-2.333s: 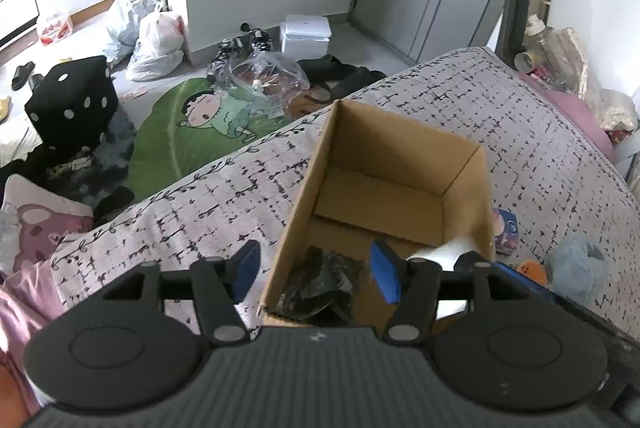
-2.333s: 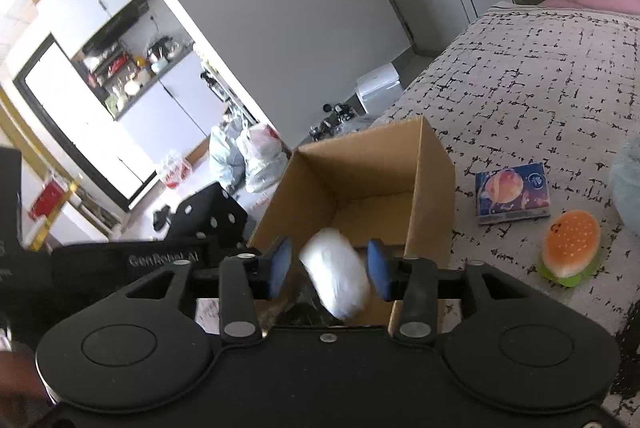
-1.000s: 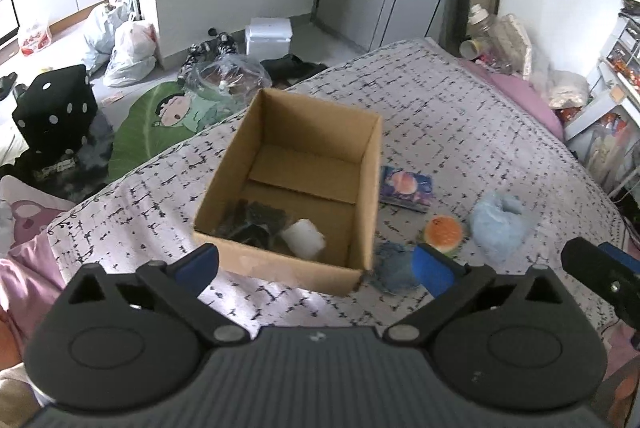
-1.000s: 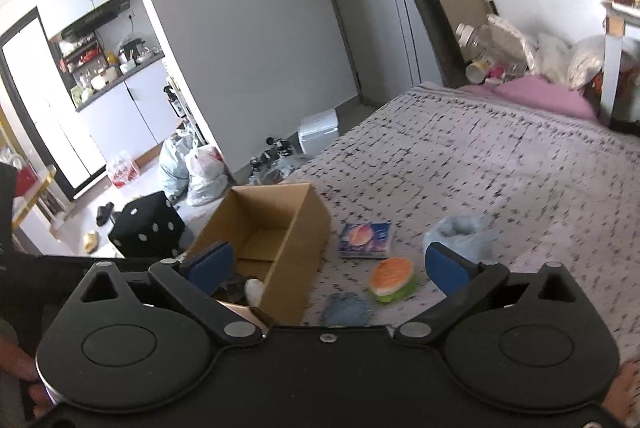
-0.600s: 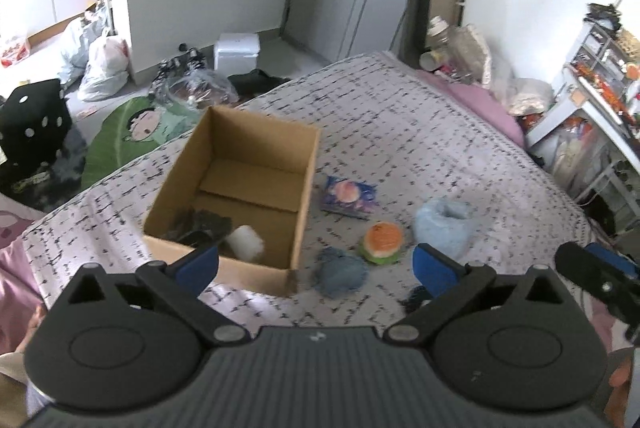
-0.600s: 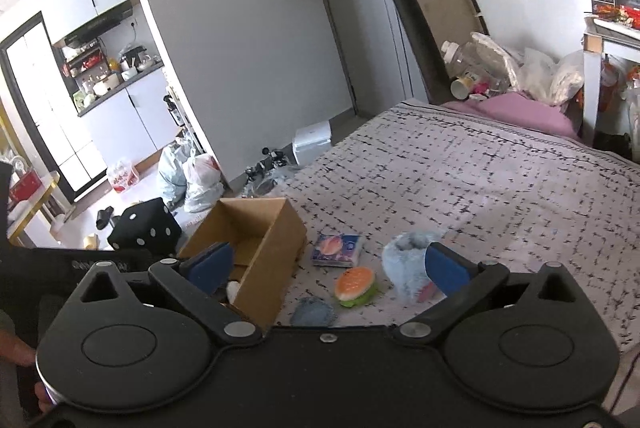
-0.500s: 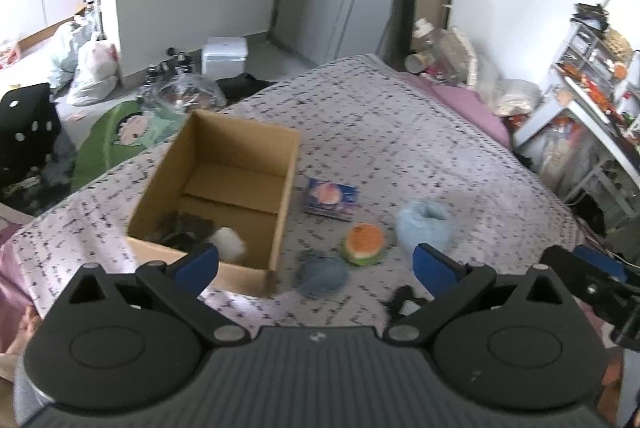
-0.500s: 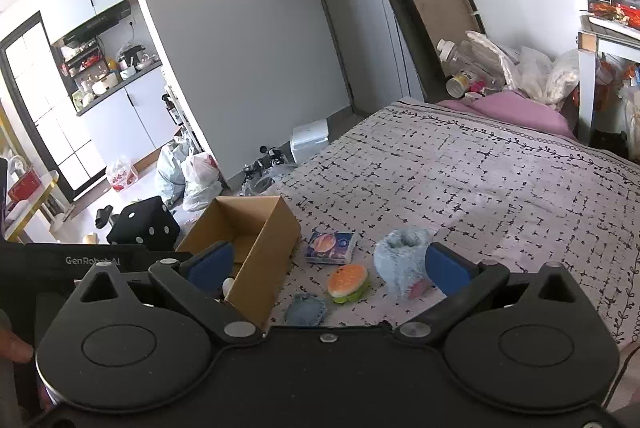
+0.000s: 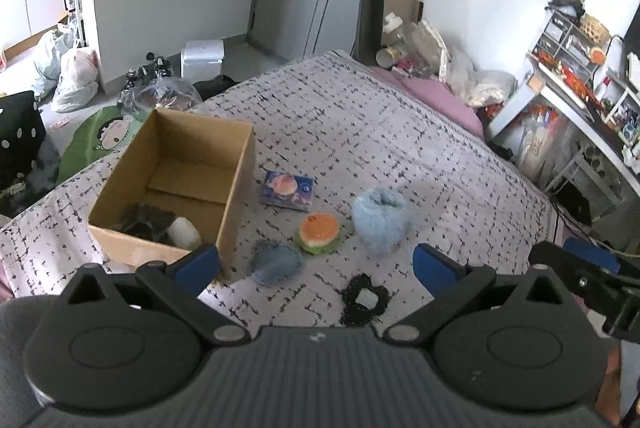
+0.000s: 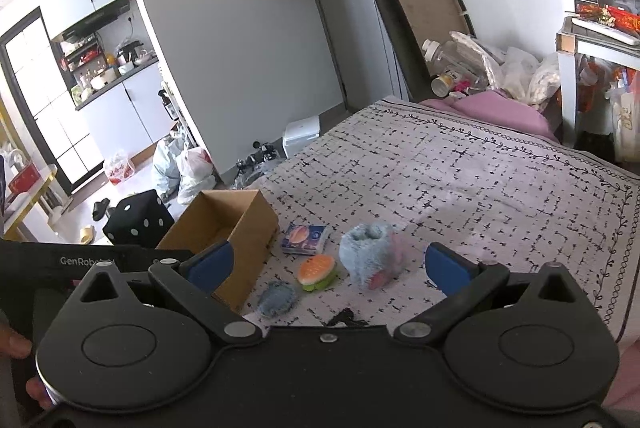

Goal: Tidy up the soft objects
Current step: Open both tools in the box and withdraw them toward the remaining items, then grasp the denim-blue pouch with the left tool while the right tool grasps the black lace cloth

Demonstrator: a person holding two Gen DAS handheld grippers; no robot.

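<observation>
Bed (image 9: pixel 400 132) lying in cluttered room, far half bare. Box (image 9: pixel 236 188) sitting near left edge; toys (image 9: pixel 378 220) lying beside it. Left gripper (image 9: pixel 316 264), right gripper (image 10: pixel 326 262) both hovering, spread wide, empty.

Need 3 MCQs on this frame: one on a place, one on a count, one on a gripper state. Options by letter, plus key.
1. Where is the white roll?
A. inside the cardboard box
B. on the bedspread beside the burger toy
C. between the right gripper's pads

2. How many loose items lie on the bedspread outside the box?
A. two
B. five
C. eight

3. How do the left gripper and right gripper stand?
A. both shut on toys
B. both wide open, holding nothing
C. left open, right shut

Key:
1 A, the roll lies in the box's near corner.
2 B: tissue pack, burger toy, fluffy blue toy, blue-grey pad, black item.
3 B, blue pads spread apart, nothing between.
</observation>
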